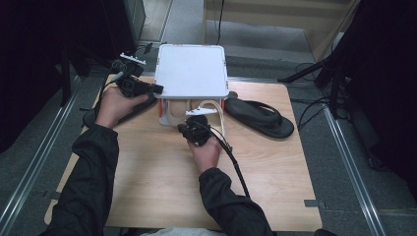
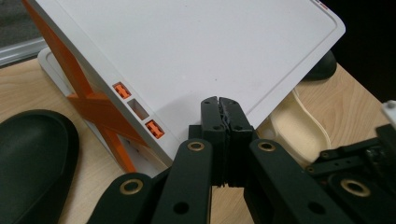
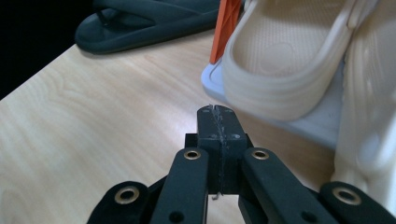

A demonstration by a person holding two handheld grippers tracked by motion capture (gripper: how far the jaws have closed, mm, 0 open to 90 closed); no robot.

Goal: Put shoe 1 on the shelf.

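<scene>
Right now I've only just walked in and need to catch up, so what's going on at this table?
A person holds a gripper in each hand at a white shoe rack with orange braces on the wooden table. The left gripper, jaws shut, sits at the rack's top edge. The right gripper, jaws shut and holding nothing, is beside a cream slip-on sandal on the lower shelf. One black flip-flop lies right of the rack.

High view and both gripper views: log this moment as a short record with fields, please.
surface: wooden table
rack: white shelf rack with orange braces
on lower shelf: cream sandals
on table: black sandal right of rack, another left of it
left gripper: shut, empty, at rack's top edge
right gripper: shut, empty, before the cream sandals
</scene>
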